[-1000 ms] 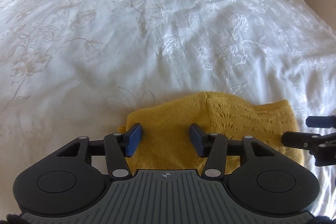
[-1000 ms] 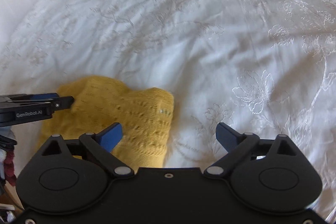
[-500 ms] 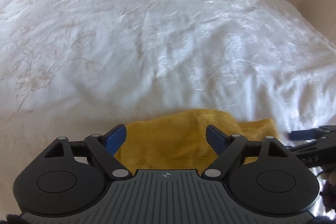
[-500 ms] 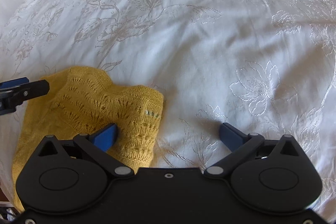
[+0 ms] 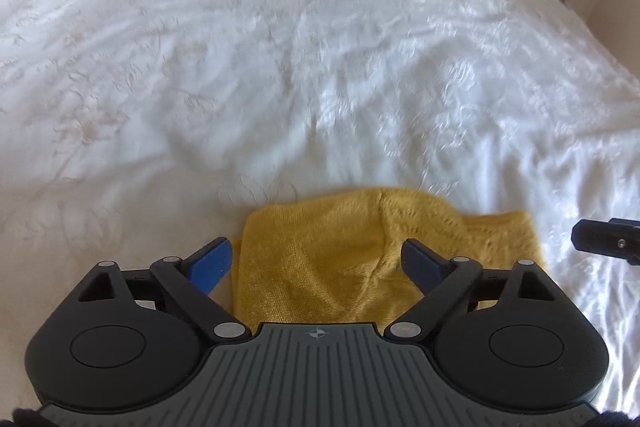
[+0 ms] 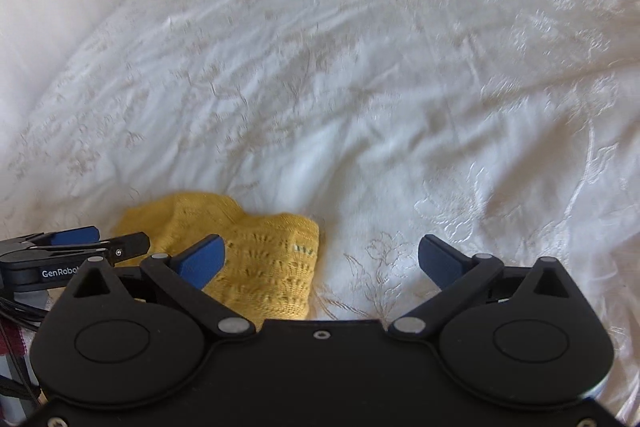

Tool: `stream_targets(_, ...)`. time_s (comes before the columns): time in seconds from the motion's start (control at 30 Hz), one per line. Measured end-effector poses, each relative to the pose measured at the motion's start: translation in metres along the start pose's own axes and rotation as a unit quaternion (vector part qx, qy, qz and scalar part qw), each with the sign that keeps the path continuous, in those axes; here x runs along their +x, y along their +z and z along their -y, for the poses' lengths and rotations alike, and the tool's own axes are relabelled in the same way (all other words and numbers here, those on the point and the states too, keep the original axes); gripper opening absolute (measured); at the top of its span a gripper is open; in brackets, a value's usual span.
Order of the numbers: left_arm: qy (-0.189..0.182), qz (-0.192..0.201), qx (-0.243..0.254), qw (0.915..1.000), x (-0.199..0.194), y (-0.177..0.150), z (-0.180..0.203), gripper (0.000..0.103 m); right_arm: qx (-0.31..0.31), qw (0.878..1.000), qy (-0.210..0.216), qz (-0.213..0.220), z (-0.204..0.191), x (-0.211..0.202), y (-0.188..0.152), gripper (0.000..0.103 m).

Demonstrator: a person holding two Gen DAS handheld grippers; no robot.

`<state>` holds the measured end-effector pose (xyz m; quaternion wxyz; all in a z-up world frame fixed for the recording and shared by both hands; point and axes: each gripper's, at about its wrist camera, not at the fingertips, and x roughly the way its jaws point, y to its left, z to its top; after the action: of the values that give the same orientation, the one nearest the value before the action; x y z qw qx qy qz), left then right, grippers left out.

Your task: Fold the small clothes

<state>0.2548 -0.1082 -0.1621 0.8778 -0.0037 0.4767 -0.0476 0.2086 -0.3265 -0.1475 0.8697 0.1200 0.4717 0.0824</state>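
Your left tool [image 5: 316, 263] is opening over the knit [image 5: 360, 263]; right tool [image 6: 320, 261] wide, empty, fold resting on the bed [image 5: 280, 67].

Left gripper [image 5: 316, 259] points steeply downward, its jaws opening with nothing pinched between the blue pads; right gripper [image 6: 320, 259] alongside, tilted down, jaws spread wide

We see bright daylight over the white bedspread [image 5: 320, 67], with sunlit glare patches along the right of both frames. Motion blur smears the embroidery mid-frame. Fisheye bending curves the bed's edges, and dark vignetting fills the corners.
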Motion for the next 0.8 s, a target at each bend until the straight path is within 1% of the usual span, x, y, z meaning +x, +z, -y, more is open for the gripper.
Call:
stream_targets(0.1, -0.004, 0.015, 0.003, 0.9999, -0.026, 0.0, 0.007, 0.093, -0.011, 1.0, -0.005, 0.015, -0.007, -0.018, -0.005, 0.102)
stream_targets(0.17, 0.001, 0.02, 0.015, 0.9997, -0.042, -0.003, 0.015, 0.095, -0.022, 1.0, -0.008, 0.019, -0.012, -0.028, -0.009, 0.102)
stream_targets(0.27, 0.011, 0.03, 0.034, 0.9989, -0.064, -0.009, 0.029, 0.096, -0.025, 0.999, 0.007, 0.028, -0.016, -0.044, -0.017, 0.102)
stream_targets(0.33, 0.01, 0.035, 0.037, 0.9987, -0.077, -0.014, 0.036, 0.095, -0.032, 0.999, 0.01, 0.032, -0.02, -0.054, -0.022, 0.102)
stream_targets(0.47, 0.008, 0.043, 0.018, 0.9989, -0.1, -0.029, 0.044, 0.095, -0.058, 0.997, 0.015, 0.051, -0.031, -0.075, -0.035, 0.102)
stream_targets(0.53, 0.004, 0.04, 0.008, 0.9991, -0.108, -0.036, 0.046, 0.095, -0.069, 0.995, 0.026, 0.065, -0.036, -0.085, -0.041, 0.102)
stream_targets(0.63, 0.019, 0.03, -0.009, 0.9993, -0.117, -0.045, 0.047, 0.094, -0.076, 0.994, 0.031, 0.077, -0.044, -0.097, -0.048, 0.102)
stream_targets(0.7, 0.029, 0.028, -0.016, 0.999, -0.123, -0.051, 0.046, 0.093, -0.083, 0.993, 0.022, 0.083, -0.05, -0.104, -0.053, 0.102)
stream_targets(0.8, 0.042, 0.026, -0.027, 0.9984, -0.133, -0.059, 0.042, 0.093, -0.095, 0.991, -0.009, 0.089, -0.062, -0.111, -0.06, 0.102)
